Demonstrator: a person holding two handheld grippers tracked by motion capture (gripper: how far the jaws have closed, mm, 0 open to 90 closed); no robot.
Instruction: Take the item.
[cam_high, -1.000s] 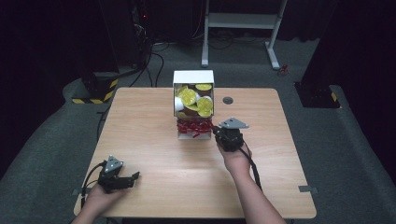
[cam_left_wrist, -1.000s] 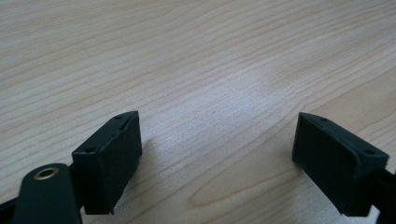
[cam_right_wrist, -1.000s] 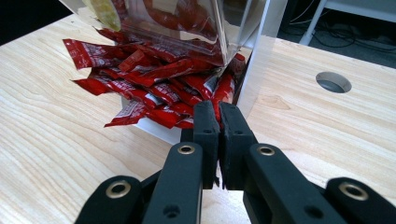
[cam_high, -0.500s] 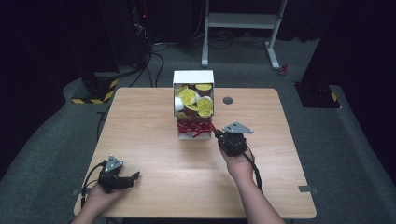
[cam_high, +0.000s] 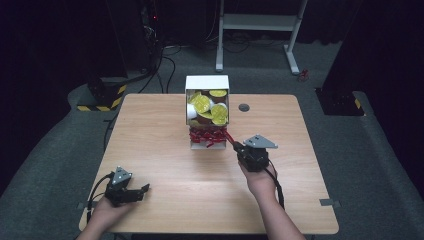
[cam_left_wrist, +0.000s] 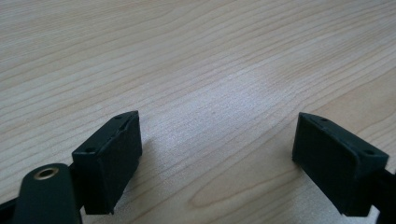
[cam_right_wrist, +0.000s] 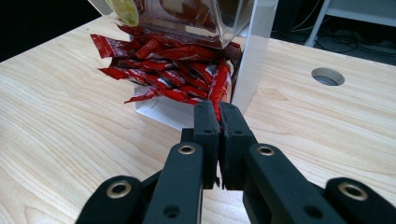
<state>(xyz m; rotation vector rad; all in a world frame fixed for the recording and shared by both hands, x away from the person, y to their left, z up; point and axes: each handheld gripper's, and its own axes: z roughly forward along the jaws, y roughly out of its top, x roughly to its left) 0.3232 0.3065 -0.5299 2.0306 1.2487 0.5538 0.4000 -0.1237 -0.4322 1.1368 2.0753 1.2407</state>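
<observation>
Red packet was pinched between the closed jaws of the right gripper, which had drawn back from the white dispenser at table centre, so a pull-out looked underway; left gripper, jaws apart, stayed idle on the table.

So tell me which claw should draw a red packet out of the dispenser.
Right. The right claw is already shut on a red packet at the dispenser; the left claw sits open, far off.
</observation>
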